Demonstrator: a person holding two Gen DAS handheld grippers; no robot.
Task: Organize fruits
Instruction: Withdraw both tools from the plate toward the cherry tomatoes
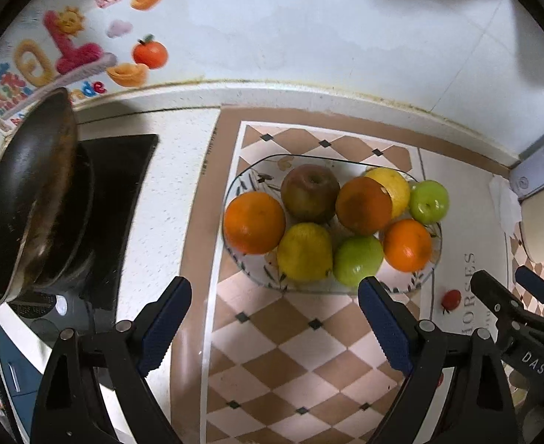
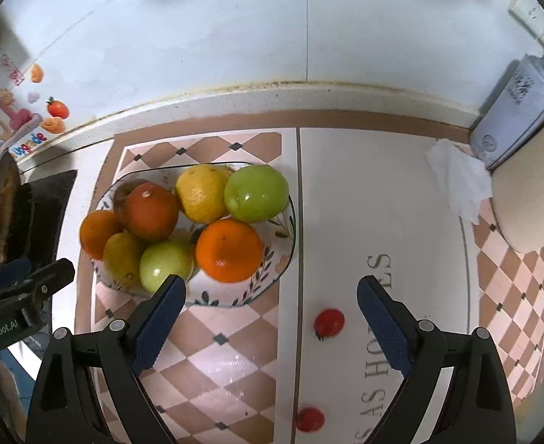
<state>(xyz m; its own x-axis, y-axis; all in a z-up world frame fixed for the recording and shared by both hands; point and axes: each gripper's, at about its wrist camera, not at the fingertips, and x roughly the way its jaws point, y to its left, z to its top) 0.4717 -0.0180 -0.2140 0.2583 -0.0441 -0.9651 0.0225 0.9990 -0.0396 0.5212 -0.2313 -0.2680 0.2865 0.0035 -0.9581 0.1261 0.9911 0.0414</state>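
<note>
A glass bowl (image 1: 420,281) with a leaf pattern sits on the checkered mat and holds several oranges, lemons, green apples and a dark apple (image 1: 310,192). It also shows in the right wrist view (image 2: 235,298). My left gripper (image 1: 274,314) is open and empty just in front of the bowl. My right gripper (image 2: 272,310) is open and empty, right of the bowl. A cherry tomato (image 2: 329,322) lies on the mat between its fingers, and a second one (image 2: 310,419) lies nearer. One tomato (image 1: 451,299) shows in the left wrist view.
A dark frying pan (image 1: 31,199) sits on a black cooktop (image 1: 124,192) at the left. A blue-white tin (image 2: 512,118), a crumpled tissue (image 2: 460,181) and a cream container (image 2: 531,185) stand at the right. The tiled wall (image 1: 309,18) runs behind.
</note>
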